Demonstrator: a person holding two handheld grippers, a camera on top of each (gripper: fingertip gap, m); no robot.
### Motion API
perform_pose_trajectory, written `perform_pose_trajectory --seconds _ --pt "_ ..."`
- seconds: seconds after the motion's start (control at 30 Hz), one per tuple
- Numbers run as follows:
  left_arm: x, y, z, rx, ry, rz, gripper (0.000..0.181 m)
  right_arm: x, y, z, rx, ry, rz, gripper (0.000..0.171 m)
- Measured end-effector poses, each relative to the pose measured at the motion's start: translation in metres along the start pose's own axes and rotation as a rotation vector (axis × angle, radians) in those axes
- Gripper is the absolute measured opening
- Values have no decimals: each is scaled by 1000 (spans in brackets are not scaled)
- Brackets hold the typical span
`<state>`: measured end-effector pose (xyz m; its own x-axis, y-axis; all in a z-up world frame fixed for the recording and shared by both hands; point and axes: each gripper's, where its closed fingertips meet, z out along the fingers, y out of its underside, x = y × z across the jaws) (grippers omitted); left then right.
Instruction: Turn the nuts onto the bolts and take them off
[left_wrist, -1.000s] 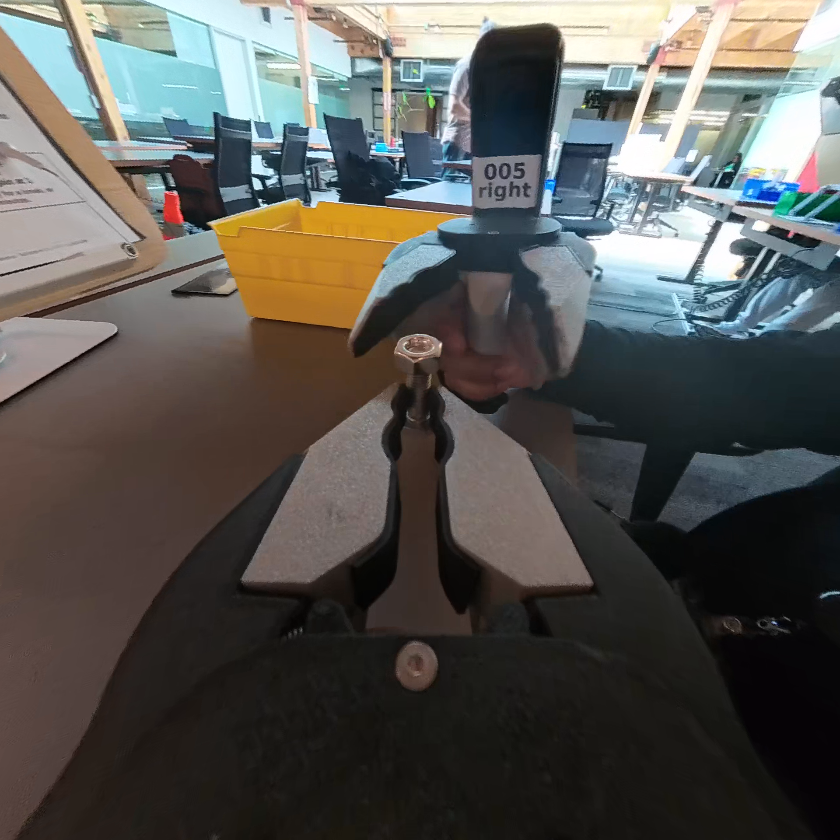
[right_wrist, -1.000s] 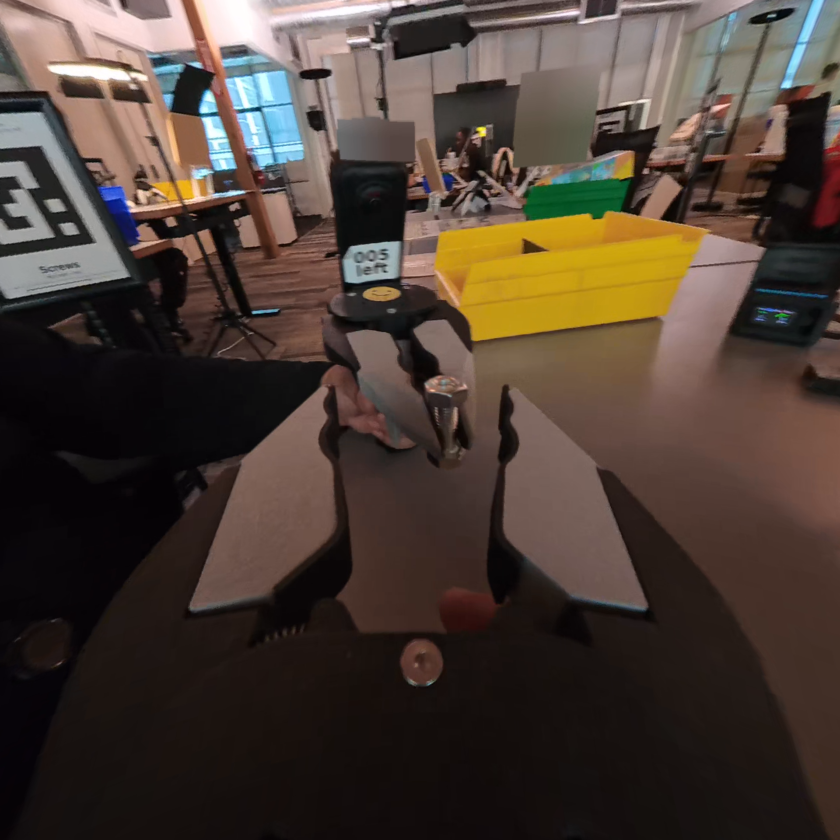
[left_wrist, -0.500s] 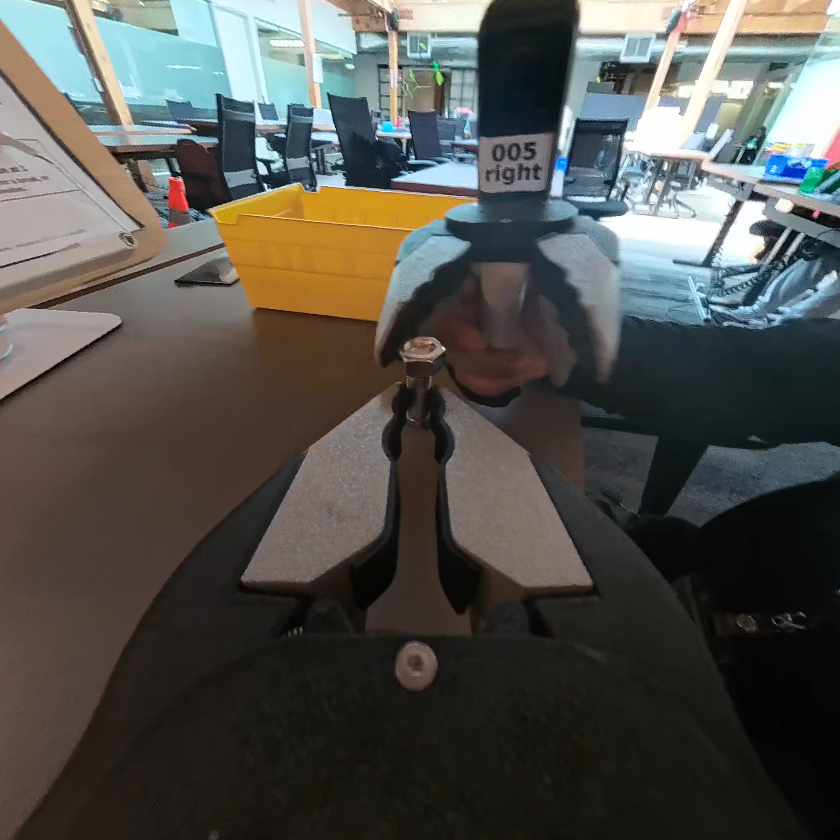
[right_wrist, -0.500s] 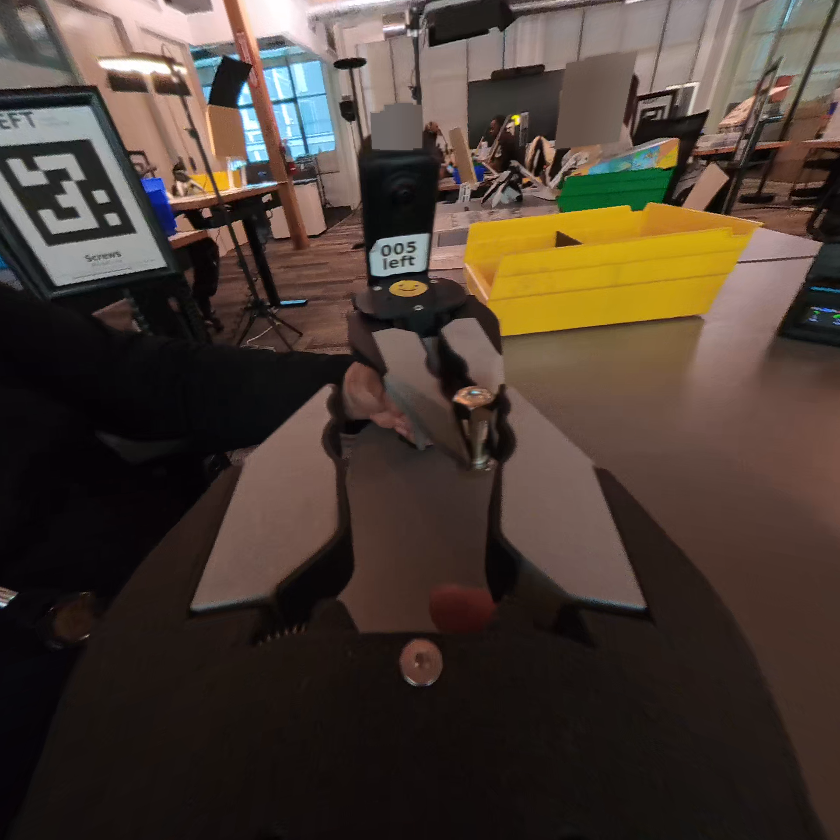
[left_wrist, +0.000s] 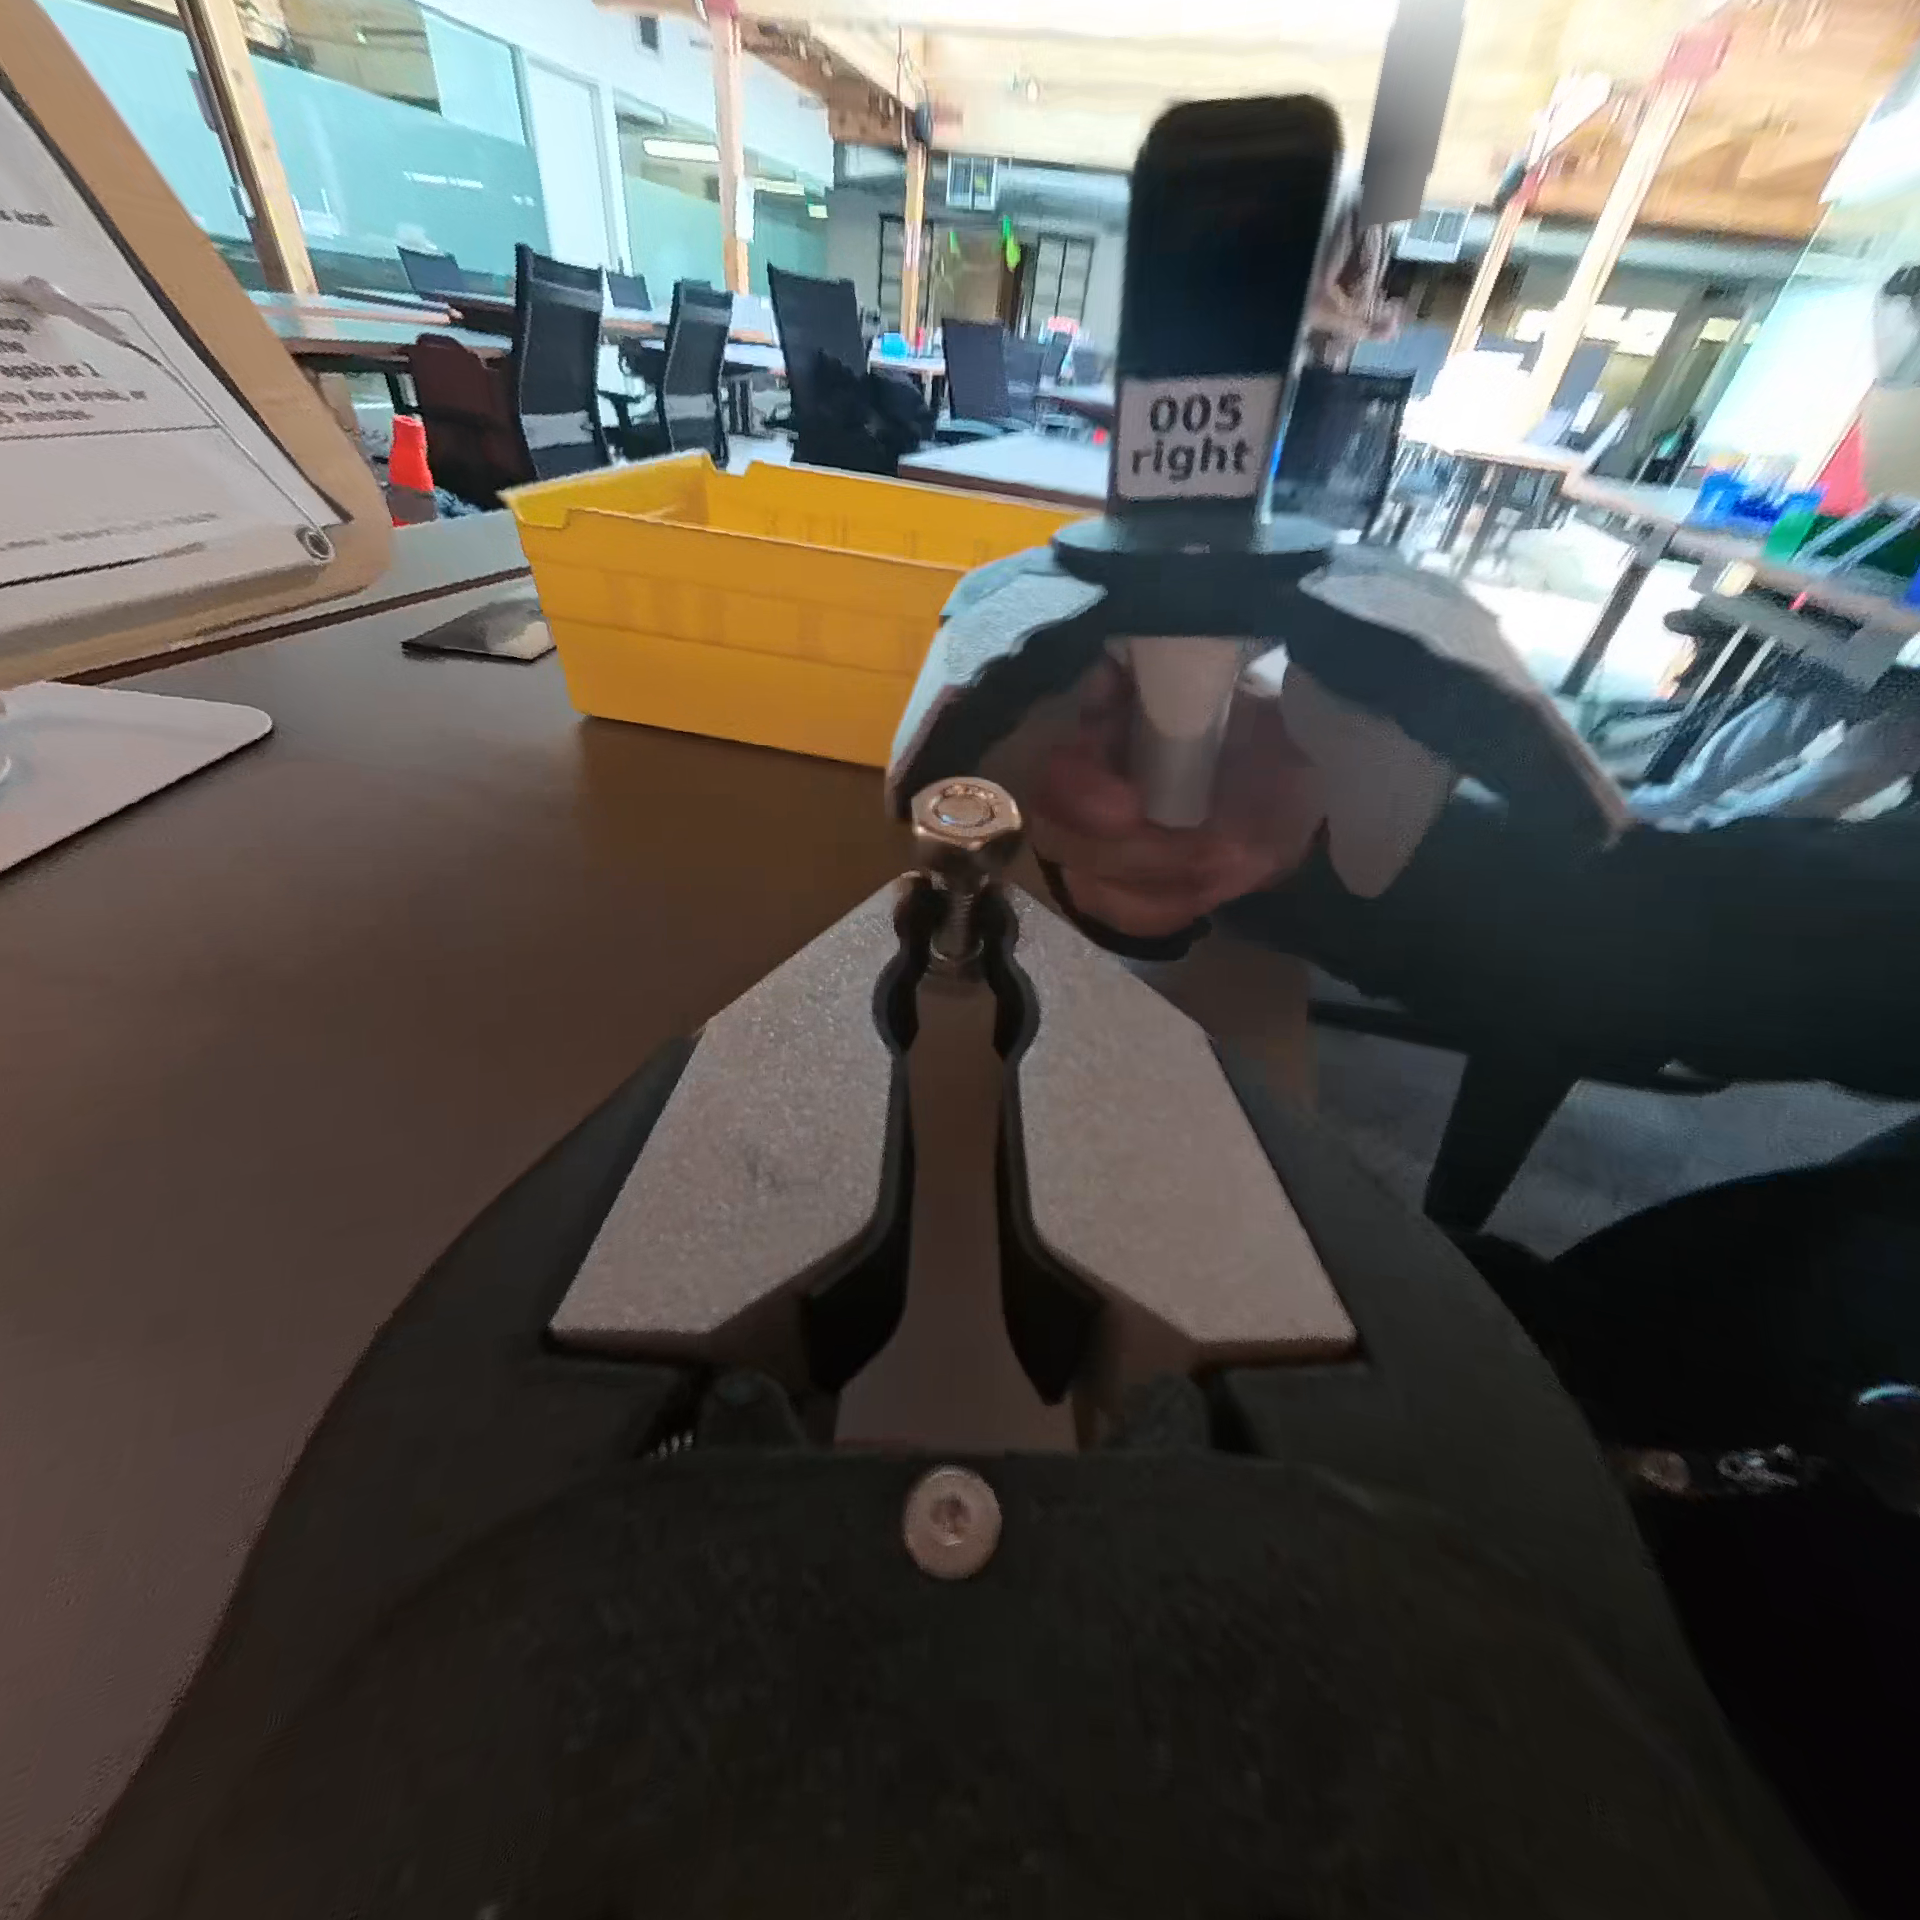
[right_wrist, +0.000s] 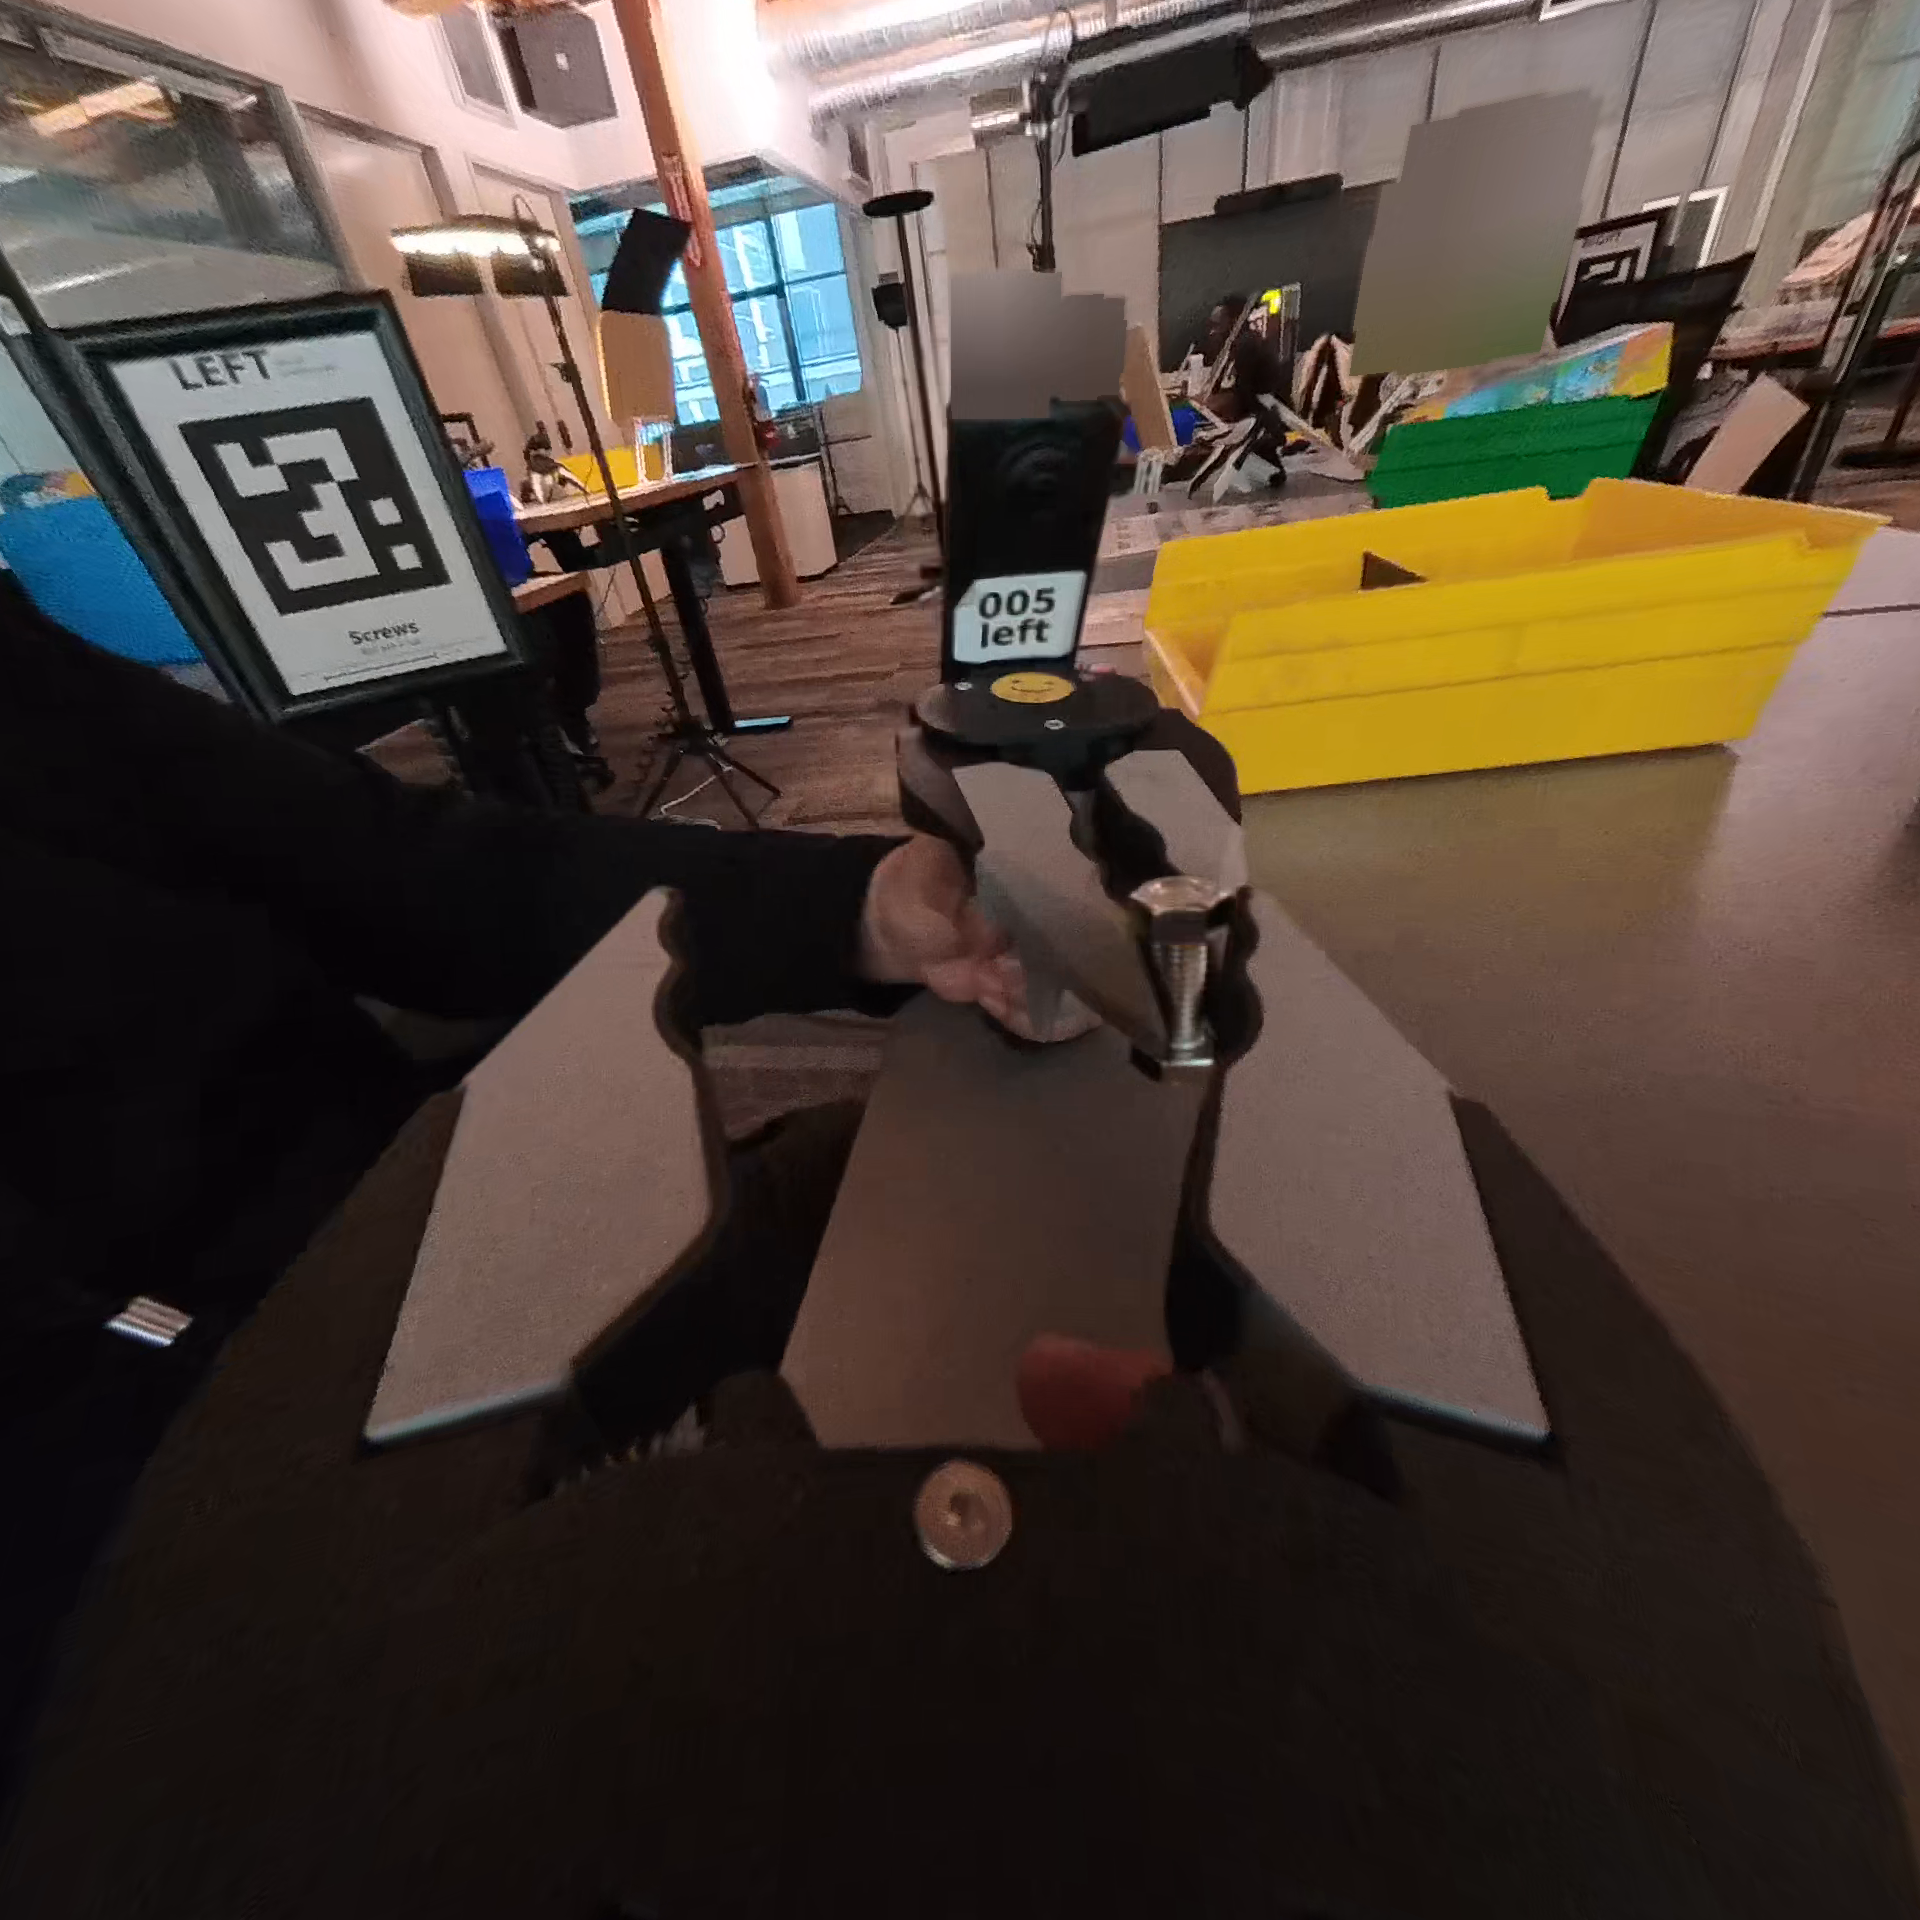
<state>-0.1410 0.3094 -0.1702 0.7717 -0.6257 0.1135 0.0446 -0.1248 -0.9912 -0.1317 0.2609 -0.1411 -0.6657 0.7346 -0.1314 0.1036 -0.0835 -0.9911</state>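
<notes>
Left gripper (left_wrist: 956, 935) is clamped on the bolt (left_wrist: 961, 883) shank, hex end upright at 12 o'clock of its tips. Right gripper (right_wrist: 956, 997) jaws stand wide, holding nothing — its right finger now sits against the bolt at 1 o'clock, where a second ago the bolt hung clear between both fingers. Judgement: approach for a turning grip is under way. Yellow bin (left_wrist: 748, 623) unchanged — 11 o'clock.
</notes>
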Motion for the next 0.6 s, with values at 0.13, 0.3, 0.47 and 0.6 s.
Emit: perform_pose_trajectory --seconds 0.13,0.3,0.47,0.6 --pt "-23 -6 -7 58 -78 -128 7 -19 -26 -20 154 -145 16 43" --pt "-5 5 3 -36 -47 -4 7 22 -24 -24 162 57 90 64" --pt "4 13 10 -100 -17 49 8 31 -7 -16 65 137 56 55" --pt "5 12 9 -88 5 32 7 35 7 -9 -14 165 43 47"
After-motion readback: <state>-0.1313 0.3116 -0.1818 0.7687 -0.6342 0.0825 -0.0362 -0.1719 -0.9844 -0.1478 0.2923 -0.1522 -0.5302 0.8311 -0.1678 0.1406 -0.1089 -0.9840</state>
